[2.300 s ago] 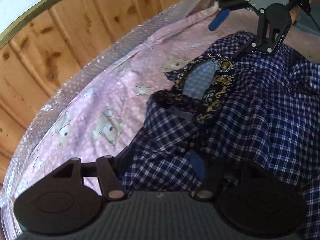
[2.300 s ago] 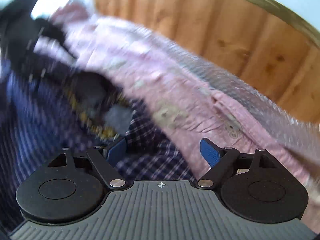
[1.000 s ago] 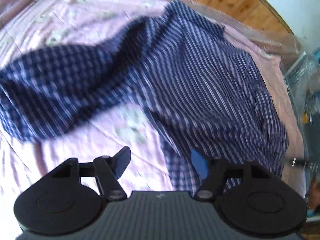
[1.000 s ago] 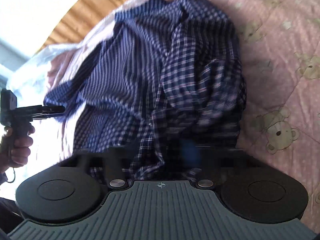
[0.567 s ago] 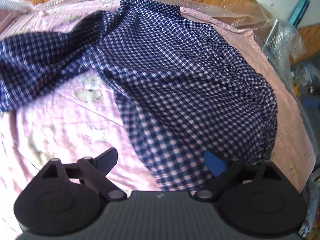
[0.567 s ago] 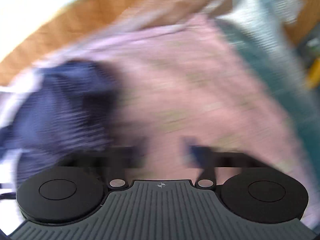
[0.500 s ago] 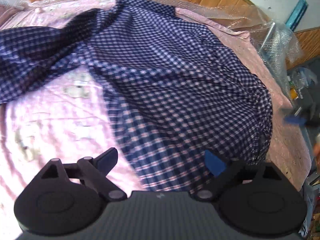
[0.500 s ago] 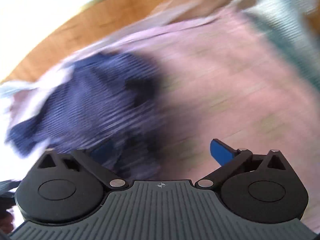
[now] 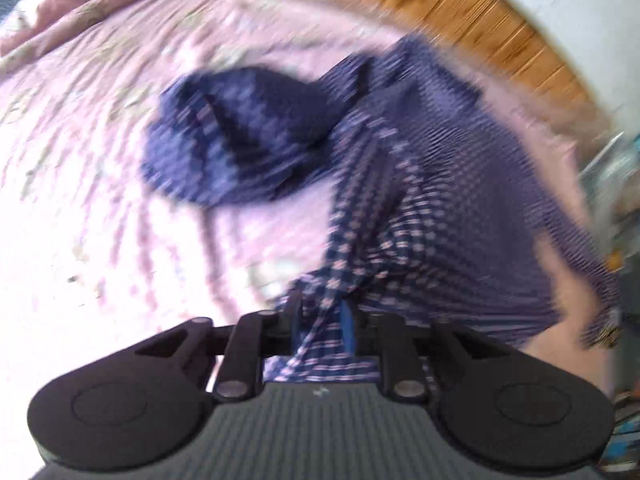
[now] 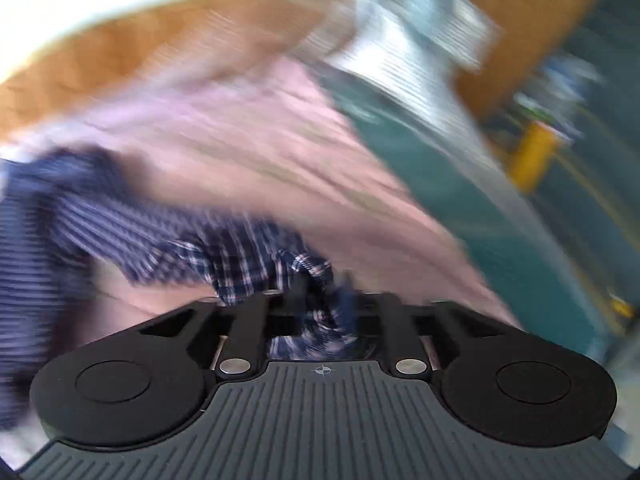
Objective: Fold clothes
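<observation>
Shirt [image 9: 420, 184]: navy check with pale pink/white lines, thin woven cloth, heavily creased. It lay spread on the bed over a pink sheet [image 9: 100, 128], body toward the right, one sleeve bunched into a dark rounded lump at far left of it. Both views were motion-blurred, so no fine detail.

Left gripper [image 9: 322, 320]: jaws drawn nearly together, near hem of the shirt pinched between the blue pads, fabric pulled taut in a ridge from the grip out toward the far side.

Right gripper [image 10: 324, 300]: jaws likewise almost closed, clamped on a twisted wad of the same shirt [image 10: 168, 240], which trailed off to the left across the sheet [image 10: 248, 148].

Surroundings: wood-plank wall [image 9: 492, 12] behind the bed, orange-brown with knots; sheet was soft and wrinkled; teal surface [image 10: 460, 200] right of the bed edge, too smeared to identify.
</observation>
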Motion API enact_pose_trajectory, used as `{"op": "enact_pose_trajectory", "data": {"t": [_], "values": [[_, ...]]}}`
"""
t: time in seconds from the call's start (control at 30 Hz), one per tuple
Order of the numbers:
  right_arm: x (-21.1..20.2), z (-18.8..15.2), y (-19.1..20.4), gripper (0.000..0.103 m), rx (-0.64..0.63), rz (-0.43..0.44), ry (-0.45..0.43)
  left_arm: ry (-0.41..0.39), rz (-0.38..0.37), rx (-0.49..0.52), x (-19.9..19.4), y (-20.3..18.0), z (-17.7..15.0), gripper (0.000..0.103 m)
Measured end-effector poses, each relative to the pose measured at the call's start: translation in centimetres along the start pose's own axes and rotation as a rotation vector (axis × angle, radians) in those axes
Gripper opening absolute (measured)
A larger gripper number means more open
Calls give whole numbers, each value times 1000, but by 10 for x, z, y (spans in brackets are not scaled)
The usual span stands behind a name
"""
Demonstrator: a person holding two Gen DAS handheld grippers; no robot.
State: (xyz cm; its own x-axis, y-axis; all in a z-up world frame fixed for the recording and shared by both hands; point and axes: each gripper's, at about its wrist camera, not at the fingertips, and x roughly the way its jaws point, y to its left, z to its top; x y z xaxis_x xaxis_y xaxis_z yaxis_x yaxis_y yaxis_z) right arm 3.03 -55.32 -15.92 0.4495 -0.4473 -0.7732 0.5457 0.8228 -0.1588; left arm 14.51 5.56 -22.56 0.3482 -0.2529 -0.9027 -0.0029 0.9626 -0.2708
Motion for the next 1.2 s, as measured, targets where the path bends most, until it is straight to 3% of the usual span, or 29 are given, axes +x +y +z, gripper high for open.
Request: {"op": "enact_pose_trajectory", "data": {"t": [0.03, 0.07, 0.1, 0.17, 0.27, 0.33, 0.4, 0.43, 0.47, 0.5, 0.6, 0.67, 0.7, 0.77, 0.8, 0.87, 0.9, 0.93, 1.0, 1.03, 1.07, 1.13, 1.2], "values": [[-2, -8, -1, 44, 29, -18, 5, -15, 3, 2, -1, 0, -9, 37], [-15, -19, 5, 47, 57, 40, -20, -29, 7, 4, -2, 0, -19, 51], [-30, -30, 11, 52, 84, 113, -50, -44, 10, 6, -3, 0, -28, 58], [-49, -58, 42, 78, 70, 347, -49, -73, 17, 11, -5, 1, -47, 79], [-53, -89, 115, 85, -27, 687, 16, -85, 33, 42, 5, -14, -57, 80], [-46, -102, 162, 86, -109, 751, -2, -98, 30, 82, 12, -26, -52, 80], [-40, -109, 199, 85, -158, 739, -21, -106, -41, 86, 0, -34, -39, 68], [-32, -108, 212, 76, -174, 751, -4, -110, -76, 88, -6, -38, -33, 43], [-17, -100, 223, 25, -197, 789, 59, -113, -112, 91, -12, -42, -26, 5], [-5, -91, 232, 0, -218, 817, 142, -117, -148, 93, -17, -46, -20, 5], [-27, -35, 219, 0, -173, 898, 90, -129, -254, 100, -35, -58, 0, 5], [-38, 10, 211, 0, -113, 922, 31, -181, -340, 26, -50, -59, 35, 6], [-38, 38, 209, 0, -66, 913, -6, -208, -356, -26, -51, -59, 60, 6], [-31, 85, 214, 0, 11, 853, -71, -236, -296, -125, -31, -62, 113, 12], [-21, 103, 222, 3, 38, 793, -96, -231, -244, -155, -17, -64, 135, 17], [-4, 114, 245, 55, -15, 661, -88, -160, -72, -153, 24, -68, 163, 33], [5, 118, 258, 59, -46, 594, -81, -133, -10, -145, 38, -69, 171, 33], [4, 113, 259, 57, -75, 598, -79, -118, 18, -125, 45, -68, 168, 34], [-7, 94, 252, 61, -131, 651, -105, -143, 32, -71, 43, -63, 149, 51], [-19, 75, 243, 74, -184, 677, -147, -166, 56, -49, 38, -58, 132, 66], [-31, 54, 233, 88, -243, 701, -191, -190, 79, -27, 33, -53, 116, 73], [-50, 15, 226, 96, -408, 716, -277, -195, 133, 26, 36, -51, 87, 73], [-52, -19, 240, 97, -640, 659, -347, -175, 194, 126, 46, -63, 66, 72]]}}
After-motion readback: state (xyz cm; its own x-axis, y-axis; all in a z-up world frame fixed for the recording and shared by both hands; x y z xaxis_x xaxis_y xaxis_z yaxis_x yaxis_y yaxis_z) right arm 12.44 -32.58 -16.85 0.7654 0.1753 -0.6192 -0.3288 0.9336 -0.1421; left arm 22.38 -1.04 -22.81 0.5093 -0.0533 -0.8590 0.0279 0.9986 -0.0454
